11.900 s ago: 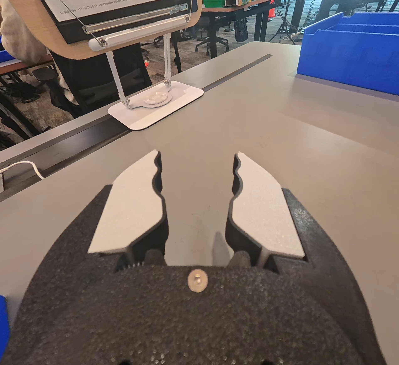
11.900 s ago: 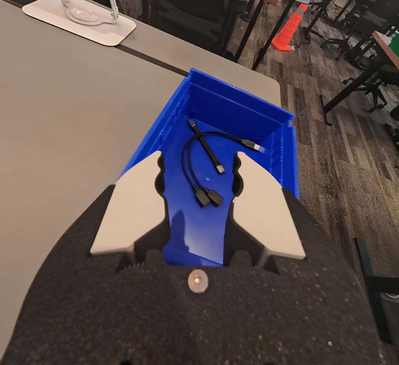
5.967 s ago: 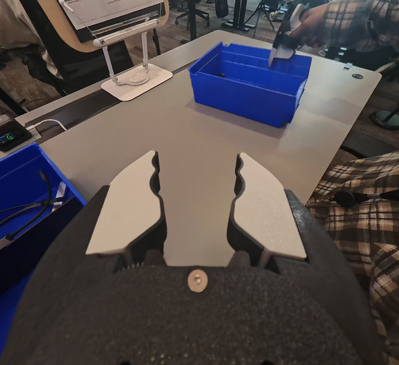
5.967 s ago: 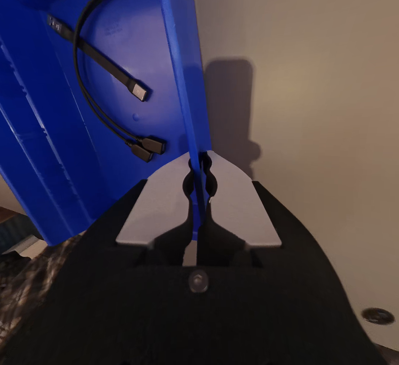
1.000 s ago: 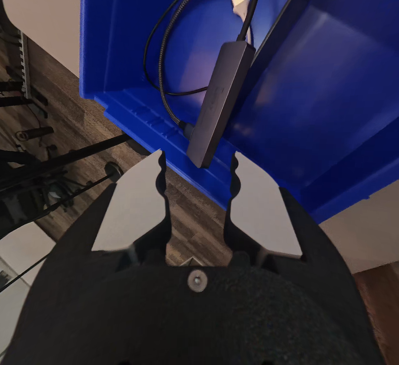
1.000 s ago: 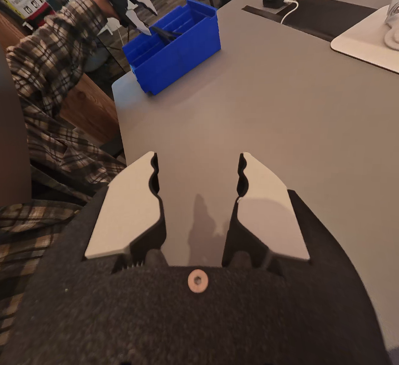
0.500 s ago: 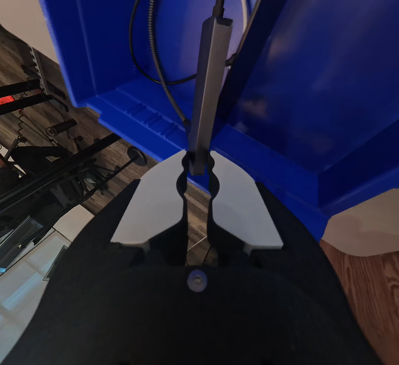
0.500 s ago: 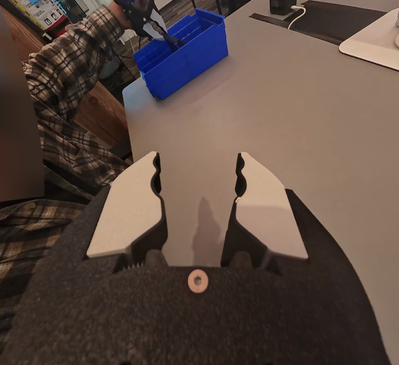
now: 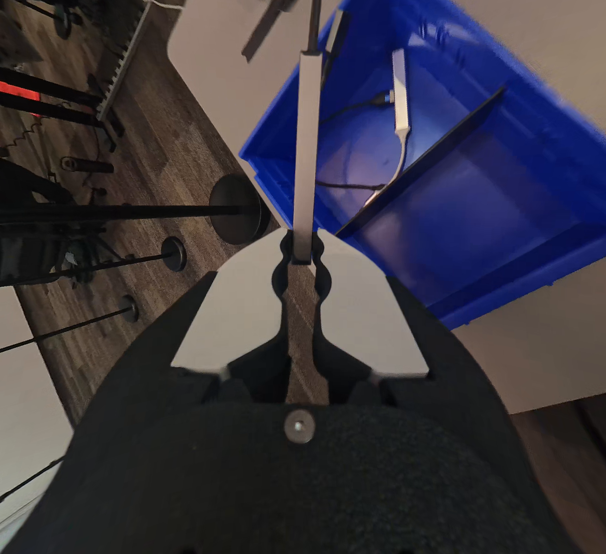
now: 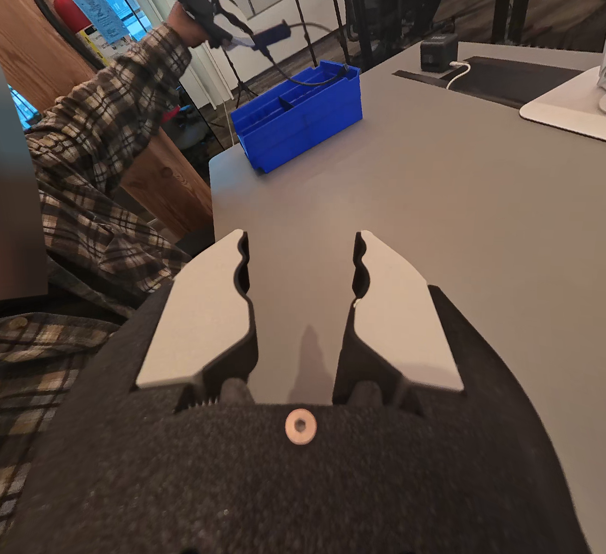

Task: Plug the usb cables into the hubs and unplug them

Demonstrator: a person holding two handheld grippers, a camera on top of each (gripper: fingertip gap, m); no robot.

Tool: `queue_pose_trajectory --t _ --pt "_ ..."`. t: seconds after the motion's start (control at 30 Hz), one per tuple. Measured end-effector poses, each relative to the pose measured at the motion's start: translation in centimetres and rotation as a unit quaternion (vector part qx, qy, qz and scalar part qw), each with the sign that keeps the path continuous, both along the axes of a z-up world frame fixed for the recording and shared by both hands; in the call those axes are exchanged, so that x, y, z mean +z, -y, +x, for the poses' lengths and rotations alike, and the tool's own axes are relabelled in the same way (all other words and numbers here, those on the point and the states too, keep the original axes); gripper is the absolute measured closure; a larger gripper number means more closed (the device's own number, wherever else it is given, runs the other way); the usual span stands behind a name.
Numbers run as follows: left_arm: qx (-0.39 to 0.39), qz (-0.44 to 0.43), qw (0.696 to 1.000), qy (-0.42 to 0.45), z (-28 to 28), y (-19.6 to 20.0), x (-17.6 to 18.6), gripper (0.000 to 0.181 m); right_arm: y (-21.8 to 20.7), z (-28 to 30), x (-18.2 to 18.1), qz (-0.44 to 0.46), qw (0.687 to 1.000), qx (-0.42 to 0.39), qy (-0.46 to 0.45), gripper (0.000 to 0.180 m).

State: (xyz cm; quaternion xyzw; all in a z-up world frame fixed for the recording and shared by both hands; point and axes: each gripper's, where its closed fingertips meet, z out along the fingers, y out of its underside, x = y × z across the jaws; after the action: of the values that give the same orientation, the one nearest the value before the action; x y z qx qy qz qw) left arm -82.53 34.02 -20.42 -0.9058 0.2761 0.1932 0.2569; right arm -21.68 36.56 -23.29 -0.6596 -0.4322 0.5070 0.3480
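Your slim silver-grey metal hub [image 9: 306, 158] with its black cable [image 9: 315, 10], a deep blue plastic bin [image 9: 492, 177] with a black divider [image 9: 426, 158], matte grey tabletop [image 10: 442, 210], your brown-and-cream plaid sleeve [image 10: 108, 105].

Two hubs [image 9: 306, 158] [image 9: 400, 95], one blue bin [image 9: 492, 197], perhaps two loose cables [image 9: 347, 109].
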Motion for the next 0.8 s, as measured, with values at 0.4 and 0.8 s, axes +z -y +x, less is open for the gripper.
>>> queue_pose_trajectory --t 0.4,0.8 --pt "-0.058 0.186 0.969 0.151 11.8 -2.1 11.4 0.170 1.9 -0.2 1.7 0.023 0.998 0.007 -0.054 0.121" --pt "-0.212 0.209 0.809 0.506 34.7 -5.9 5.5 0.171 2.6 -8.3 2.2 0.051 0.991 0.075 -0.102 0.127"
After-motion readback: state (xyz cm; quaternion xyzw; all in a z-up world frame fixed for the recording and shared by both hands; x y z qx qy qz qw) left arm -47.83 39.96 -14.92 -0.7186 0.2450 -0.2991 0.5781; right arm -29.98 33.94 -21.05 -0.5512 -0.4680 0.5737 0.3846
